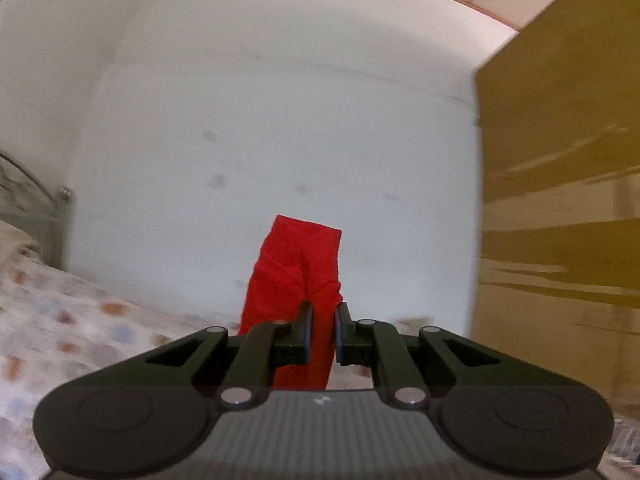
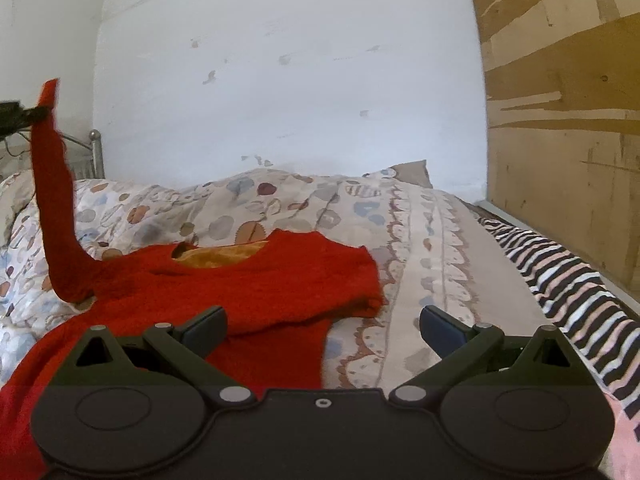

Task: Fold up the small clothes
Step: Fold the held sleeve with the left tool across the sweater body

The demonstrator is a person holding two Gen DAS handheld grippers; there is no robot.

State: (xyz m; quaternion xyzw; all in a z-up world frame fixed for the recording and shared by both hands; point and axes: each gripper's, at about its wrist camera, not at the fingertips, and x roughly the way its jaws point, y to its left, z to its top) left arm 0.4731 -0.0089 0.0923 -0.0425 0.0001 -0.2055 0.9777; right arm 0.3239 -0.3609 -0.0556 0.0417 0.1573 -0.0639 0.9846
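Red sweater (image 2: 248,284) on patterned bedspread (image 2: 420,240), left tool (image 1: 322,326) pinching its raised sleeve (image 1: 296,272), right tool (image 2: 322,326) spread wide, empty.

We see a small red knitted sweater (image 2: 240,280) lying flat on the bed (image 2: 420,240), neck opening toward the headboard end, showing an orange lining. One sleeve (image 2: 54,200) is lifted upright off the bed, its cuff pinched in the left gripper (image 1: 322,328).
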